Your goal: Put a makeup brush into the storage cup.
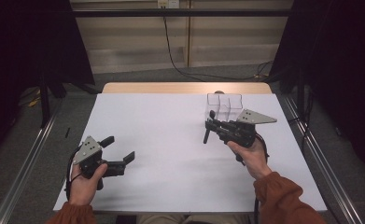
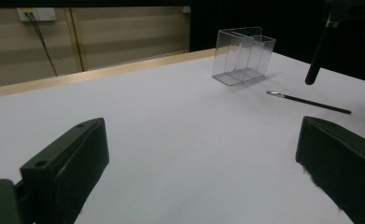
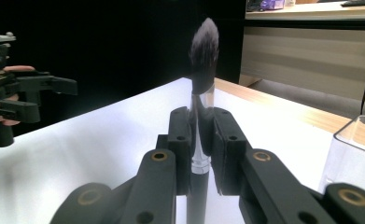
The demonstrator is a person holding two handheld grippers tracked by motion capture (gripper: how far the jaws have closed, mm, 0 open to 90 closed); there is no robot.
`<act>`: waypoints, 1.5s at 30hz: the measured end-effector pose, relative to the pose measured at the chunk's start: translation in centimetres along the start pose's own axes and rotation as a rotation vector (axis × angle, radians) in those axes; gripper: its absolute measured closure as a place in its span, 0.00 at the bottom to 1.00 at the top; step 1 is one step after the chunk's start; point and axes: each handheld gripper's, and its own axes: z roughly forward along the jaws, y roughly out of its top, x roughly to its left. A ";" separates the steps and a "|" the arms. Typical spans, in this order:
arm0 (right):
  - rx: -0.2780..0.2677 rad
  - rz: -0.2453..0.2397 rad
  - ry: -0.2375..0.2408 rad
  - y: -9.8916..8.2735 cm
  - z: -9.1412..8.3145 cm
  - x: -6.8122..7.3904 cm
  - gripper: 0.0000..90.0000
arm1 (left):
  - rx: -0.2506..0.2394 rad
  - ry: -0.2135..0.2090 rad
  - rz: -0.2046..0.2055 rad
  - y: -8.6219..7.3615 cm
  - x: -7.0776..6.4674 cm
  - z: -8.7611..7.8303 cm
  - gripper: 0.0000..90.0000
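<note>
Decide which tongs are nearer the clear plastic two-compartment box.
Right. The right tongs, gripping a black makeup brush, hover just beside the clear plastic box; the left tongs are far across the table.

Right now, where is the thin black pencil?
In the left gripper view, the thin black pencil lies flat on the white table, right of the clear plastic organizer and below the brush handle hanging overhead.
</note>
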 end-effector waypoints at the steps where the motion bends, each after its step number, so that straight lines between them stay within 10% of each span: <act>1: 0.000 0.002 -0.002 0.0 0.0 -0.1 0.88 | -0.001 0.005 -0.001 -0.1 0.0 -0.1 0.03; 19: -0.036 0.000 -0.096 2.3 -1.0 -3.4 0.88 | 0.018 0.066 -0.017 -2.1 -0.1 -3.1 0.03; 45: -0.024 -0.018 -0.178 5.5 1.2 -6.8 0.88 | -0.007 0.039 -0.057 -2.4 -0.1 -3.1 0.03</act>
